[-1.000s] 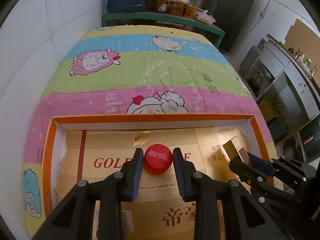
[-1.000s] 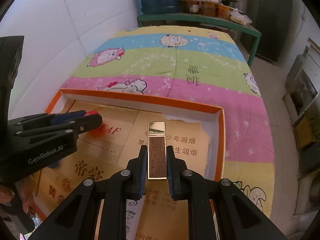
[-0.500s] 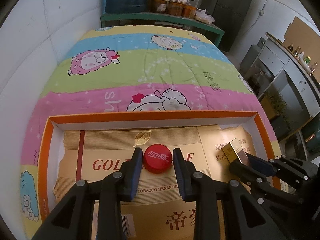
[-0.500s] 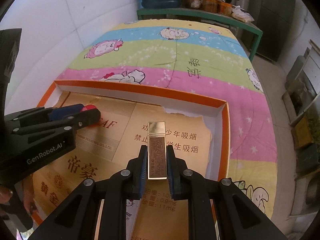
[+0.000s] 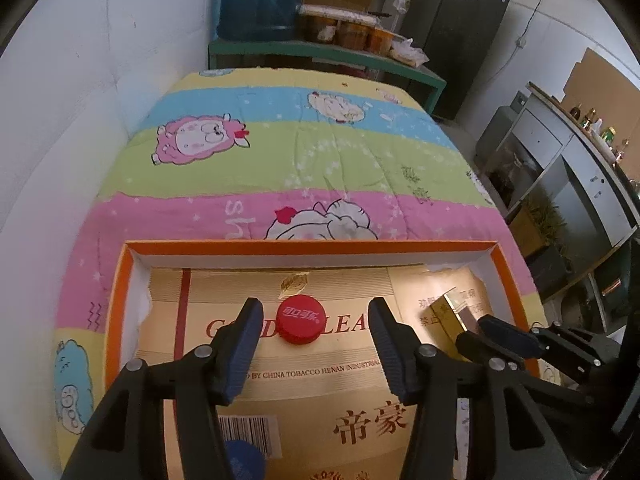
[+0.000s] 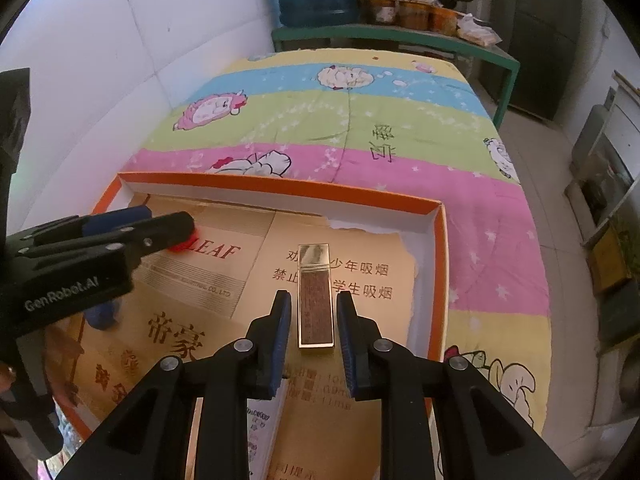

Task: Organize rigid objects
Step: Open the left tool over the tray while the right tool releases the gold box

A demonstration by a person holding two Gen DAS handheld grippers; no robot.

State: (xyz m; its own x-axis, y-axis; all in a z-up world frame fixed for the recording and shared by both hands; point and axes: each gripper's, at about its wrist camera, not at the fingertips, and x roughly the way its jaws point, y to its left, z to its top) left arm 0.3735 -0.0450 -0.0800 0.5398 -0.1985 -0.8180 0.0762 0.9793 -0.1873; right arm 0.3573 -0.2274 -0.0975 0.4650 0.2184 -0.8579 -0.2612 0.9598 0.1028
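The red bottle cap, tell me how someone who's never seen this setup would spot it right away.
Look on the striped cartoon-sheep quilt for the shallow orange-rimmed box lined with gold printed cardboard. The red bottle cap lies flat on that lining, over the red lettering, between the just-opened fingers of the left gripper, touching neither. It is round and red with white script, unlike the long gold lighter farther right.

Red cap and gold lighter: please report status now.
Left gripper just opened, red cap free on the box floor. Right gripper just opening, gold lighter between pads, gaps visible. Nothing blocking.
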